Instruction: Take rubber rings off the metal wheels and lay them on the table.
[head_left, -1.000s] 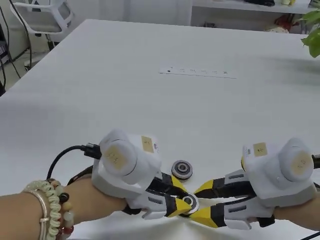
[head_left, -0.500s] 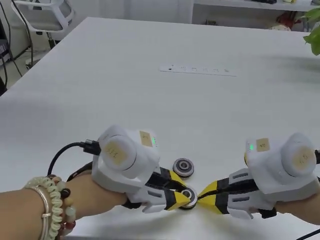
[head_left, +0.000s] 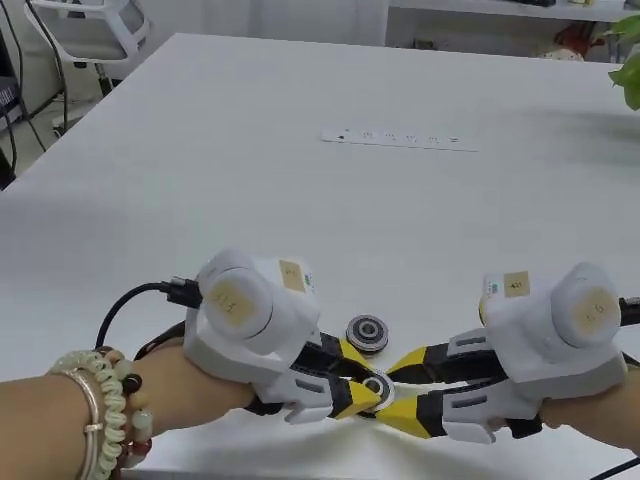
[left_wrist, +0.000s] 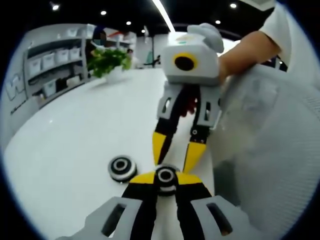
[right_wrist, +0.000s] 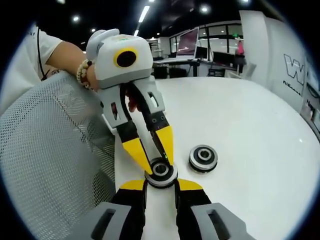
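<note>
A small metal wheel with a dark rubber ring sits low on the white table, and my left gripper is shut on it. That wheel lies between the yellow tips in the left gripper view. My right gripper faces it from the right, open, its jaws apart on either side of the wheel. A second wheel with its ring on lies flat just beyond, seen as the second wheel and the second wheel in the gripper views.
The white table stretches far ahead. A white power strip lies across its middle. A black cable trails from my left gripper. A chair stands past the far left corner and a plant at the right edge.
My right gripper's jaws, together half a second ago, now stand apart around the held wheel. The left gripper and both wheels have stayed put.
</note>
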